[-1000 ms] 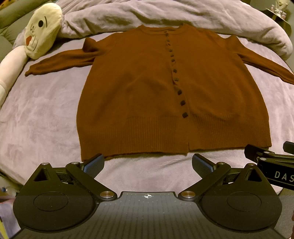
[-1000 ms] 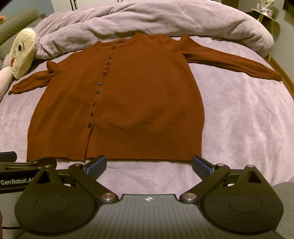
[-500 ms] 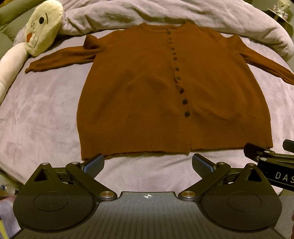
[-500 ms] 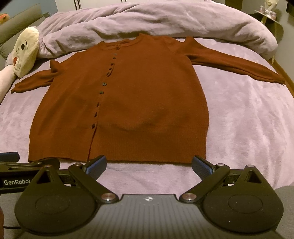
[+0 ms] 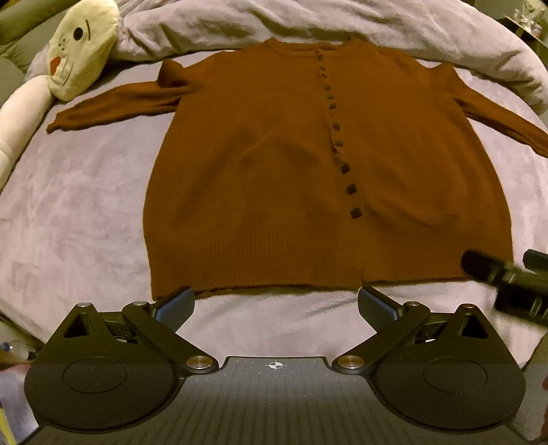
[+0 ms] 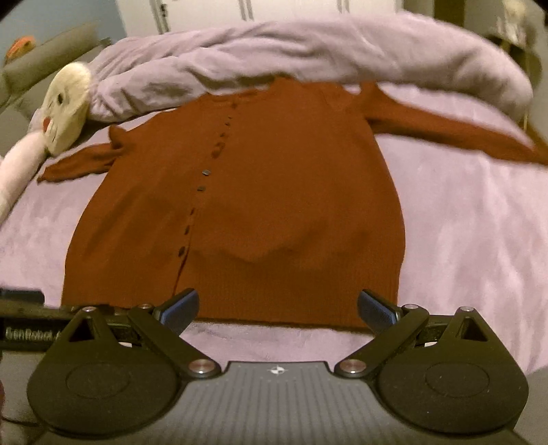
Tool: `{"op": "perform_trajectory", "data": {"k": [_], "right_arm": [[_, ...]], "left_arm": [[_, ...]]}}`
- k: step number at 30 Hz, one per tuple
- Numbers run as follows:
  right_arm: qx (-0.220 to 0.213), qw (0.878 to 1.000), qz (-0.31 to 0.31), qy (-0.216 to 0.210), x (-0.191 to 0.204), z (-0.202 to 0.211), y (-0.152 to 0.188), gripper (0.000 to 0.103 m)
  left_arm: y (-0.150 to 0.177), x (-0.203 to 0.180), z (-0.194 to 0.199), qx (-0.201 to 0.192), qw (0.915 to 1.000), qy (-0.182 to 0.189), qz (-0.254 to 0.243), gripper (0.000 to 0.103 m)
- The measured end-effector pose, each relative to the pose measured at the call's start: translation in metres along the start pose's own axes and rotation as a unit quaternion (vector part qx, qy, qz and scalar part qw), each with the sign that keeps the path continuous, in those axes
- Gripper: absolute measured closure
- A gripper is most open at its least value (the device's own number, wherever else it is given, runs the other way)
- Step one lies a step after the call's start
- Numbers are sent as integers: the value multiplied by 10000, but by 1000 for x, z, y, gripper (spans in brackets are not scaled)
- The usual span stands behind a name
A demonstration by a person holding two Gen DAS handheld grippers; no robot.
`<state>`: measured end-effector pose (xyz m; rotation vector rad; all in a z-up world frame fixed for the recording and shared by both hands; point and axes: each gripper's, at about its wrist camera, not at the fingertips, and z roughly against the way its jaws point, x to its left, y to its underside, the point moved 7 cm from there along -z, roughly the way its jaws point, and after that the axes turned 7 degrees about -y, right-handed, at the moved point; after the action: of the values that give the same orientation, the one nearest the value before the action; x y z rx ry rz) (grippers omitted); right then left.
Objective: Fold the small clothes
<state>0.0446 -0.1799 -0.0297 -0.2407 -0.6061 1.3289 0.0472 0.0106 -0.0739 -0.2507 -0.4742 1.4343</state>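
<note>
The right gripper [image 6: 277,306] has been brought forward over the hem of the cardigan [image 6: 246,219], which is spread flat, buttoned, on the bed [image 6: 472,219]. Both it and the left gripper [image 5: 275,303] are held wide apart, empty, at the hem.

- You are in a bedroom at home: a bed [image 5: 85,212] with a soft lilac cover fills both views.
- A rumpled duvet [image 6: 308,51] in the same lilac is bunched along the far side.
- A cream plush toy [image 5: 80,48] with a stitched face lies at the far left.
- Pale cupboard doors [image 6: 239,13] stand behind the bed, blurred.
</note>
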Motion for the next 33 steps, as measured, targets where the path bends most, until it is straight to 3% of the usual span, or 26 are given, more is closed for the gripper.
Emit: {"op": "perform_trajectory", "data": {"k": [7,14,17,19,21,23,26,31,33], "right_arm": [[-167,9975,-692,35,-55,-9,-27,4],[-1204,9786,-1608,445,-179,-4,-89,5],[-1691,9601,-2153,575,-243,0,-109,17],[-1952,9458,-2496,709,-287,3,-119,31],[-2131,9329,-2772,863,-322,4,-125,55],[-2366,9153,-3120,945,-356,1,-132,63],[-2705,8883,-3588,954,-396,-6,-134,63],[-2630,8730,-3938,1163,-438,-30,-140,64],[-2650,8591,-4229,1136,-451,-40,-139,73]], "left_arm": [[-6,2,-15,144,9996,96,225,0],[-26,-8,-30,-62,9992,54,380,0],[-36,-13,-37,-92,9989,143,446,0],[-41,-16,-44,-70,9990,139,422,0],[-45,-19,-50,-89,9992,19,393,0],[-50,-21,-56,-162,9991,-94,372,0],[-55,-25,-62,-199,9989,-167,384,0],[-59,-33,-72,-199,9988,-215,385,0],[-61,-37,-73,-317,9987,-308,248,0]]}}
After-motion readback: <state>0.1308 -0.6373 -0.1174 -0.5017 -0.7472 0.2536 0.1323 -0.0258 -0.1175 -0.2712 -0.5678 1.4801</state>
